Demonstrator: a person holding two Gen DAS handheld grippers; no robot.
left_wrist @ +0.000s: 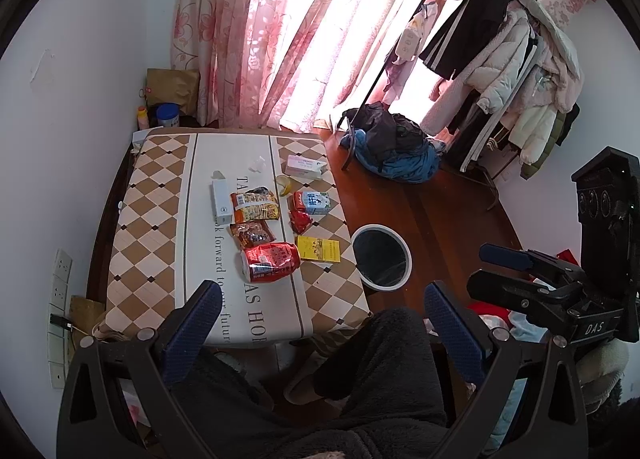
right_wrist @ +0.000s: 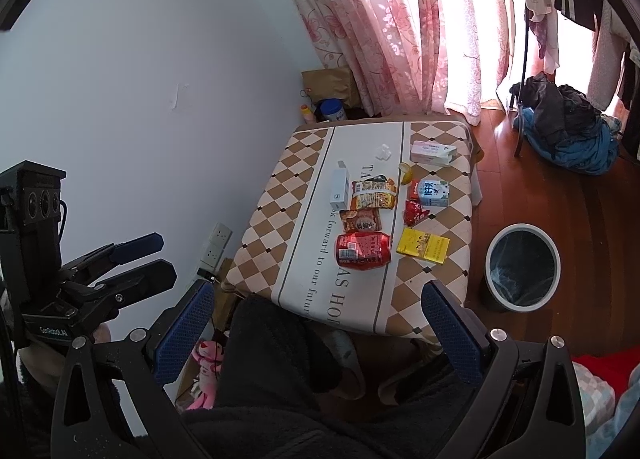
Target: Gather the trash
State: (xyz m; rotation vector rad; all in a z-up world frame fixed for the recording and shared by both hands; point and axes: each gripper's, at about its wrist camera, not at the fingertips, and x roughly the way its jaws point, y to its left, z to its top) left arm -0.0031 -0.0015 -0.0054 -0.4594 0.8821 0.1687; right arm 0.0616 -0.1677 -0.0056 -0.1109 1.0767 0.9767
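Start of collection: both tools wide open, empty, held back from worktop [right_wrist: 436, 299]. Trash, including can [right_wrist: 363, 251], on worktop; bin [right_wrist: 523, 268] beside it. Next: reach and grip can.

left wrist: high, looking down, well back | right wrist: same, from further right | shared: table [left_wrist: 160, 219], bin [right_wrist: 520, 231]

— Where's the can [left_wrist: 270, 262]?
— On the table [left_wrist: 152, 219], near edge.
— And round the can?
— Packet [left_wrist: 253, 234] just behind it, flat box [left_wrist: 319, 249] to its right, carton [left_wrist: 316, 203] further back.
— The bin [left_wrist: 382, 257]?
— On the floor, right of the table.
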